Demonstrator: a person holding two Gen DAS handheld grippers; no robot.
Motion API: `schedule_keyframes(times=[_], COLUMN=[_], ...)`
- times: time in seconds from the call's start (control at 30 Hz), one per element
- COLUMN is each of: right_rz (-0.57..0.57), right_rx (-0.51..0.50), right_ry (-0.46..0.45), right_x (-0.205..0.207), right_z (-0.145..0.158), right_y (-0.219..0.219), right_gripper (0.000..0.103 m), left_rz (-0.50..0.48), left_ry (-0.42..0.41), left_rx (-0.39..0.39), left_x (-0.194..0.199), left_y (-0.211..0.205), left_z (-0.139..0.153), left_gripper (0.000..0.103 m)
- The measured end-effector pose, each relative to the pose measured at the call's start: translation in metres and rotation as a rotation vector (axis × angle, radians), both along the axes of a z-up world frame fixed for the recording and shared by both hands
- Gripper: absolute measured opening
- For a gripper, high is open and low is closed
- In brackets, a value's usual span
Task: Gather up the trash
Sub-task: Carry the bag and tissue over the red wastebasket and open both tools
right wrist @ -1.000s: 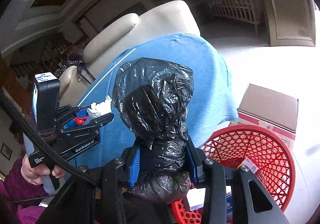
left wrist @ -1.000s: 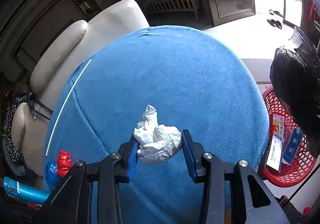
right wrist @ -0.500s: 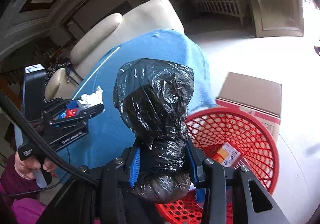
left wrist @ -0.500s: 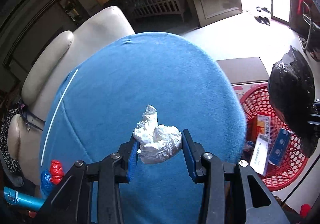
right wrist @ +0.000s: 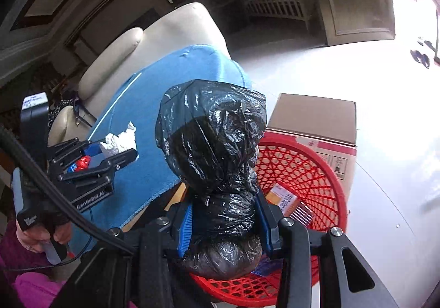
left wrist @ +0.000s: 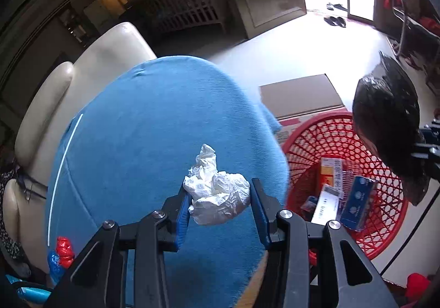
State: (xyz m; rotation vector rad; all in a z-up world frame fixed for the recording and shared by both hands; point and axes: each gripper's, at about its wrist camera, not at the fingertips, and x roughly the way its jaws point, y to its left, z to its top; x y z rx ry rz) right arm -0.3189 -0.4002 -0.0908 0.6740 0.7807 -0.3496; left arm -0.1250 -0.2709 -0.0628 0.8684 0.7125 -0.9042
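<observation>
Two grippers clamp crumpled white tissue (left wrist: 217, 195), shiny black bag (right wrist: 217, 159)

You've got a crumpled white tissue wad (left wrist: 217, 198) pinched over the blue cover — and a knotted black trash bag (right wrist: 217, 170) held upright over the red mesh basket (right wrist: 324, 179), boxes already inside.

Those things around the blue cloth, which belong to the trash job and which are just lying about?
Part of the job:
white crumpled wad, held by left gripper
black bag, held by right gripper
red basket

Lying about:
cardboard box
cream armchair
slippers
</observation>
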Motion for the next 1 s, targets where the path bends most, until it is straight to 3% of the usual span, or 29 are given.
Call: schedule_keyframes(times=[0.4, 0.8, 0.9, 1.0], right_rz=[-0.063, -0.107, -0.115, -0.124], right_rx=[0.022, 0.034, 0.056, 0.092], right_ry=[0.036, 0.045, 0.048, 0.056], right_x=[-0.014, -0.021, -0.022, -0.022], right_z=[-0.01, -0.013, -0.014, -0.018], right_y=[-0.015, -0.019, -0.022, -0.025], right_gripper=[0.042, 0.043, 0.046, 0.06], left_rz=[-0.09, -0.161, -0.179, -0.194], left_ry=[0.07, 0.292, 0.331, 0.33], left_rx=[0.02, -0.041, -0.043, -0.059], left_x=[-0.028, -0.029, -0.032, -0.034], left_y=[-0.012, -0.008, -0.009, -0.008], left_z=[-0.011, -0.013, -0.015, -0.01], left_gripper=[0.043, 0.044, 0.047, 0.055])
